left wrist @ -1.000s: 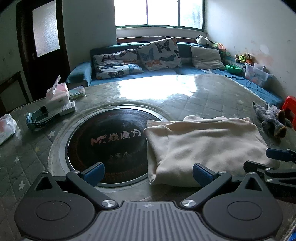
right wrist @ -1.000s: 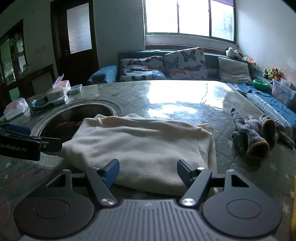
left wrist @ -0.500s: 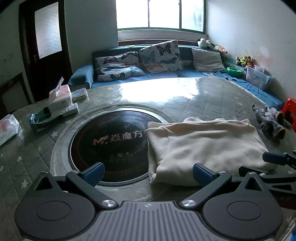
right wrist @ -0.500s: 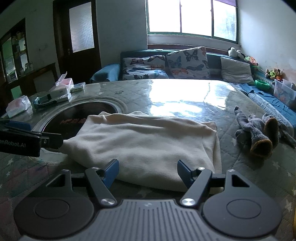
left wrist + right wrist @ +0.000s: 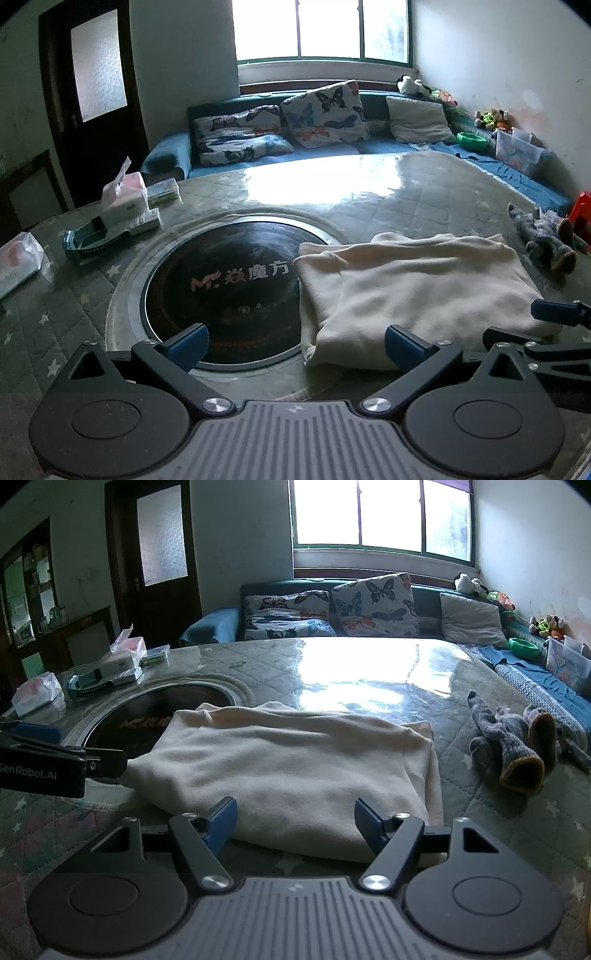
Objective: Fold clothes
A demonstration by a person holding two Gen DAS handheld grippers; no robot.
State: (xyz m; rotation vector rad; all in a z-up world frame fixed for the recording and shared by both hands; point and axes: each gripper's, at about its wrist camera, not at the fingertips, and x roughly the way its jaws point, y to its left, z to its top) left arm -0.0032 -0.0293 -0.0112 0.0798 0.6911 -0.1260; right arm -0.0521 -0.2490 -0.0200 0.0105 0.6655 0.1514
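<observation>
Hovering spread wide and empty: left gripper (image 5: 297,338) and right gripper (image 5: 295,821), both just short of folded cream garment (image 5: 288,764) on table (image 5: 369,672).

Past your blue fingertips (image 5: 221,818) lies the cream garment (image 5: 295,764); right of them, grey socks (image 5: 511,744). Beyond: green star-quilted table (image 5: 369,664), black disc with red lettering (image 5: 236,280), butterfly-print cushions (image 5: 325,109).
</observation>
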